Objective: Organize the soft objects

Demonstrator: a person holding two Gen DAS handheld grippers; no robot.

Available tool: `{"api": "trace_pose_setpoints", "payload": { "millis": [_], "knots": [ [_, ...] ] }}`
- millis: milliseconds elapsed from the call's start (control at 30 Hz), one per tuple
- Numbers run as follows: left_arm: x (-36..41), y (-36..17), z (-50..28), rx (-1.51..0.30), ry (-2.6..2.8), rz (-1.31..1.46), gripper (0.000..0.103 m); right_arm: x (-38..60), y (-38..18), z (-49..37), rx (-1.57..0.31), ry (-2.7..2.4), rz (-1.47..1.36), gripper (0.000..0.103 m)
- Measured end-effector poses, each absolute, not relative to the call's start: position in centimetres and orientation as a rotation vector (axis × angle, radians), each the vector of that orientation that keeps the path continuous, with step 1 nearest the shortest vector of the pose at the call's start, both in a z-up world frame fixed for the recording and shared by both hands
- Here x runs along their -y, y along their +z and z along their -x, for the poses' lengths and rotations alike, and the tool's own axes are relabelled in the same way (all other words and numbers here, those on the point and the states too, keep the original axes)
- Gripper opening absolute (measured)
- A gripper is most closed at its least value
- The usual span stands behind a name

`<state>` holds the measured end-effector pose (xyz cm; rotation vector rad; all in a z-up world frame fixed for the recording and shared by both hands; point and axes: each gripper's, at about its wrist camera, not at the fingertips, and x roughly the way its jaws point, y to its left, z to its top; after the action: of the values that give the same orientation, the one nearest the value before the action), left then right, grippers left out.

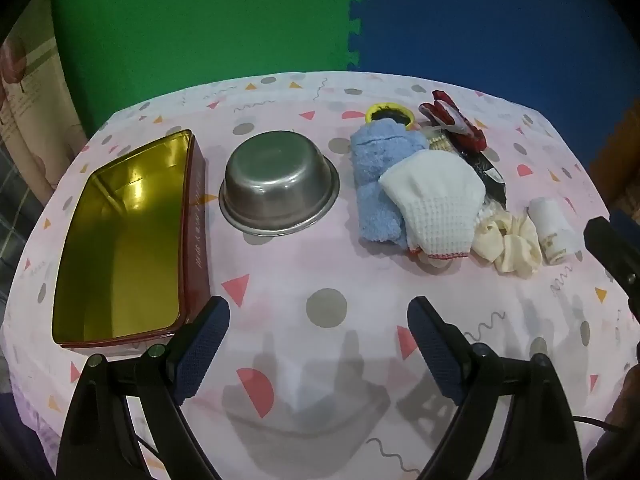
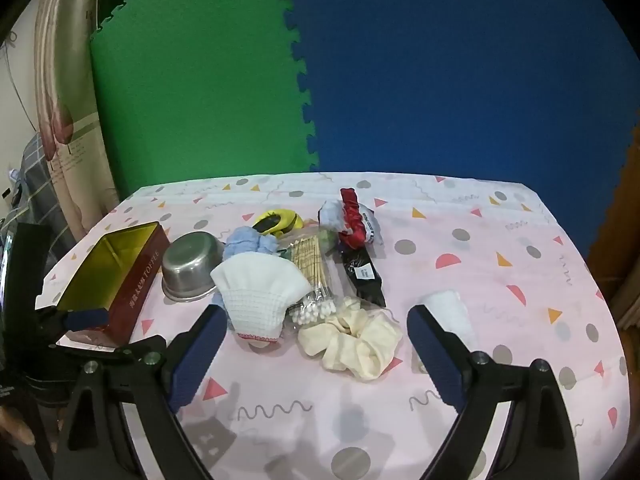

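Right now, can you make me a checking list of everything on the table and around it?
Surface: pink patterned tablecloth covers the table, no spills seen.
Job's things: blue fuzzy cloth, white waffle cloth, cream scrunchie and small white roll lie heaped together, none put away. Gold-lined tin is empty; steel bowl stands beside it.
Clutter: bag of cotton swabs, red scrunchie, black packet, yellow-rimmed item.
Grippers: left gripper and right gripper open, fingers holding nothing.
Cables: thin black cable at the lower right edge.
Surroundings: green and blue foam mats behind the table.
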<state>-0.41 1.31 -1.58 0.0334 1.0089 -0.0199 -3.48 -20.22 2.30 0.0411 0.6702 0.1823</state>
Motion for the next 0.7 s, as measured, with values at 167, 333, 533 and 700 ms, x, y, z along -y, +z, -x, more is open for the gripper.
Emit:
{"api": "trace_pose_setpoints", "payload": {
  "millis": [167,333,533,700],
  "knots": [
    [-1.38,-1.61,0.43,-1.011,-0.02,-0.033,0.089,20.39,2.29,3.3,-0.676,0.184,-0.043,0.094],
    [-1.32,-1.67,0.42,-1.016,-0.023,-0.028,0.089,20.28,2.38,3.48,-0.69,0.184,-0.041,0.094],
    [-1.38,-1.78,0.5,-1.022,-0.018,-0.031,0.089,19.99,2.04,3.26,-0.692,0.184,-0.041,0.094],
    [-1.42,-1.8,0.45,-1.023,-0.013,-0.027,0.089,20.21,1.6,3.29,-0.68,0.189,-0.05,0.094]
  ]
}}
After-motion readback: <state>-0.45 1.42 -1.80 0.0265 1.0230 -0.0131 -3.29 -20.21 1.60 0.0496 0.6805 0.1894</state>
